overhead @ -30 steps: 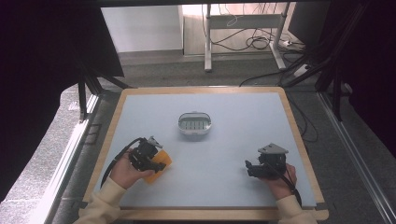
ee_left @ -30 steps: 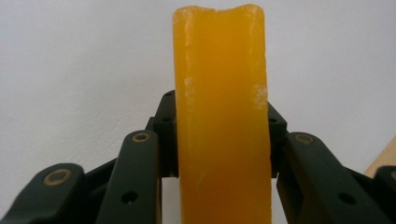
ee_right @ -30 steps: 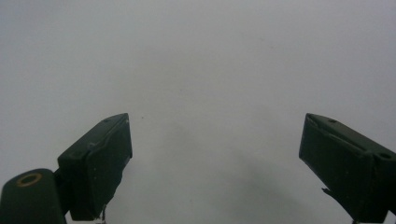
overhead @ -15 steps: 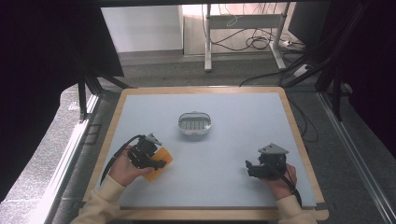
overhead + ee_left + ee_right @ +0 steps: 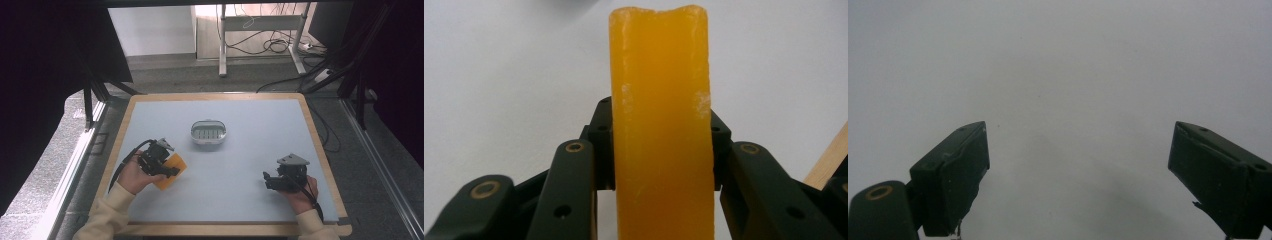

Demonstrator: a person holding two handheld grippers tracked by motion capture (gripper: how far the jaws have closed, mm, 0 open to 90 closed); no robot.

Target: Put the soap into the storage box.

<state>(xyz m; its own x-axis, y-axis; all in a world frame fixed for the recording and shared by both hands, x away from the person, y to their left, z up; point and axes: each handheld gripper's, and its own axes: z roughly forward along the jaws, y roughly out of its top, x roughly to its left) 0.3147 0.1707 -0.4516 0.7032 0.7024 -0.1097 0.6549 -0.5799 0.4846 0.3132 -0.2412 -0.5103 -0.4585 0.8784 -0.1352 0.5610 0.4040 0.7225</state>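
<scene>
- The left gripper, at the near left of the desk, has its fingers pinching an orange soap bar from both flat sides; the bar runs straight out between them and past their tips.
- From above, the soap bar looks like a flat orange slab, tilted and seemingly lifted just off the pale blue-grey desk surface, though contact with the desk cannot be ruled out.
- The bar is waxy and slightly translucent, with rounded edges, a shallow dip in its far end and a few whitish scuffs along its corners.
- Ahead of the left fingers and to their right stands a small oval soap dish: a white rim around a greyish ribbed insert, with nothing in it.
- The step in hand looks like carrying the gripped soap; the next move probably calls for swinging it forward and right over the dish, levelling it, lowering it onto the ribs and only then spreading the fingers.
- The slick surface could let the bar slip if the grip eases early.
- The right gripper rests at the near right of the desk, its fingers spread wide over bare matte surface, nothing between them, well apart from soap and dish.
</scene>
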